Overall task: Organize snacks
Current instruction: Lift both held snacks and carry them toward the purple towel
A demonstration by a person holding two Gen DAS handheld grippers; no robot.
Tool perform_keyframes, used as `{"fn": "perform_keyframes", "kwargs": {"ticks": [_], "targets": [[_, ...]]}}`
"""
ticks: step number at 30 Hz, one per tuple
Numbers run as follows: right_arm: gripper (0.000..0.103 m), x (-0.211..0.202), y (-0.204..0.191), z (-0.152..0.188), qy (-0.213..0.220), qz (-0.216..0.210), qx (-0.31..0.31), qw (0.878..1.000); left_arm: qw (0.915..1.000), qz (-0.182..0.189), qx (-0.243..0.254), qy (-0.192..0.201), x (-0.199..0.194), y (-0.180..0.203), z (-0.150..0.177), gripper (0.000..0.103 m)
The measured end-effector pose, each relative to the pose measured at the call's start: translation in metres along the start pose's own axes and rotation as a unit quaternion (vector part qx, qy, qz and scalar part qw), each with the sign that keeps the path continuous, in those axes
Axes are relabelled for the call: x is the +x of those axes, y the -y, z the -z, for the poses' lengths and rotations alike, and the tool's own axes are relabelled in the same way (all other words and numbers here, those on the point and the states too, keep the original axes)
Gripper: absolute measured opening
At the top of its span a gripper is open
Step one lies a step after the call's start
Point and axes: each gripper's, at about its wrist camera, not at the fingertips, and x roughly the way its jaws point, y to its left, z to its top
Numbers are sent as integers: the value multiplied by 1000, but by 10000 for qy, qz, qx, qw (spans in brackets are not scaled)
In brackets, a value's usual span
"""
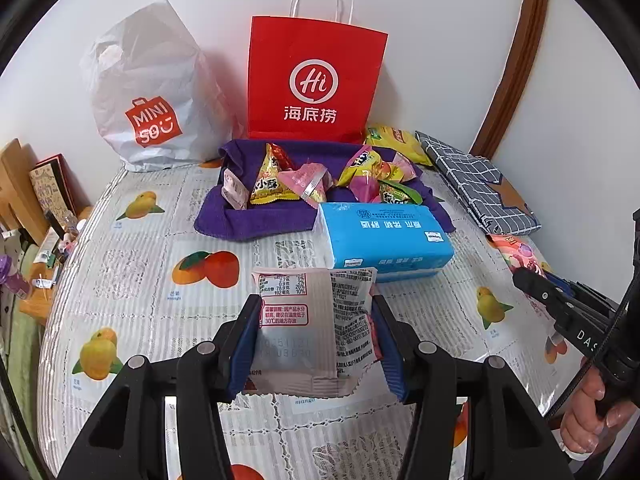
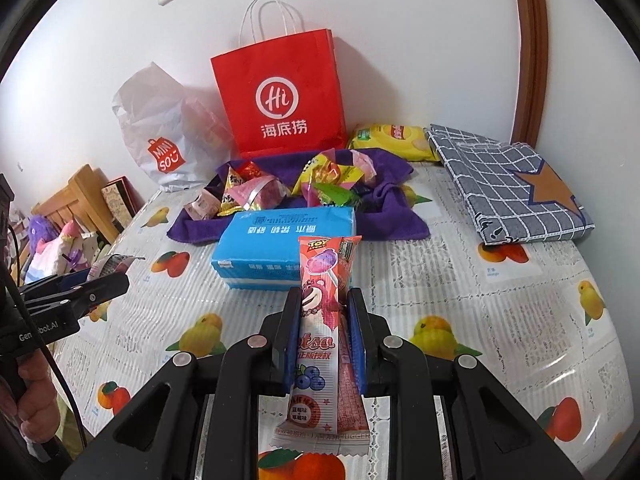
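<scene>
My left gripper (image 1: 316,316) is shut on a pale pink snack packet (image 1: 316,328), its printed back side up, held above the fruit-print tablecloth (image 1: 160,280). My right gripper (image 2: 324,320) is shut on a long pink lollipop packet (image 2: 324,320) with a bear picture, and it shows at the right edge of the left wrist view (image 1: 560,300). Ahead, a purple towel (image 1: 240,216) holds several small wrapped snacks (image 1: 280,180). A blue tissue pack (image 1: 384,236) lies in front of the towel, between both grippers and the snack pile.
A red paper bag (image 1: 316,80) and a white plastic bag (image 1: 148,92) stand against the wall behind the towel. A yellow snack bag (image 2: 392,140) and a folded checked cloth (image 2: 508,184) lie at the back right. Wooden furniture with clutter (image 2: 76,216) borders the left table edge.
</scene>
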Motion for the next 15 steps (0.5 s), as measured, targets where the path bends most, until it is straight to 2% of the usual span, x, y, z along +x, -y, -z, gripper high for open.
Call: {"fn": "perform_keyframes", "kwargs": {"ticks": [15], "targets": [[22, -8, 1, -25, 221, 53, -27, 9997, 9996, -64, 86, 242, -16, 0, -19, 51]]}}
